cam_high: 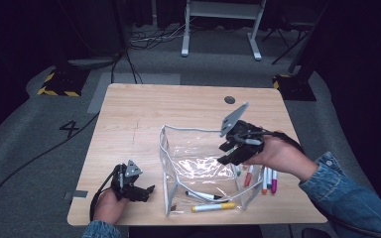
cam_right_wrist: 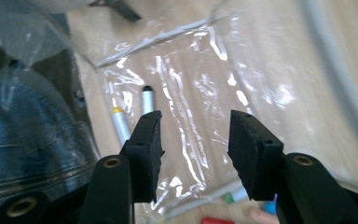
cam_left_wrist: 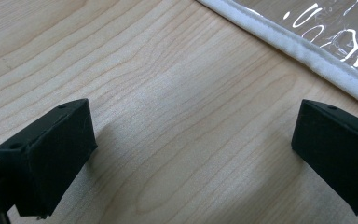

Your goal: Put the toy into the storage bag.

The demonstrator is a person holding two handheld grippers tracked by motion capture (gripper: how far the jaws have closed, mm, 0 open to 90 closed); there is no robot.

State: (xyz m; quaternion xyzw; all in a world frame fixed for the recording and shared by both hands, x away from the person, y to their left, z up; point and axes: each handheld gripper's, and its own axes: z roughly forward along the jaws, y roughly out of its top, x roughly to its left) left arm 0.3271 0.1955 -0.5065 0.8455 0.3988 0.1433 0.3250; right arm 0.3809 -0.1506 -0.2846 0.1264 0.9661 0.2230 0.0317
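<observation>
Clear plastic pouch (cam_high: 198,166) with white piping sits open near the front edge of the wooden table (cam_high: 144,109), and I see two markers inside: a yellow-capped one (cam_high: 213,207) by the front wall, a black-capped one (cam_high: 202,196) just behind it. My right gripper (cam_high: 233,148) hangs over the pouch's right side, jaws apart with nothing between them (its own view looks down through the gap at both markers). Loose markers (cam_high: 264,179) lie just right of the pouch. Left gripper (cam_high: 146,192) rests low on the table beside the pouch's left edge, jaws spread wide and empty.
</observation>
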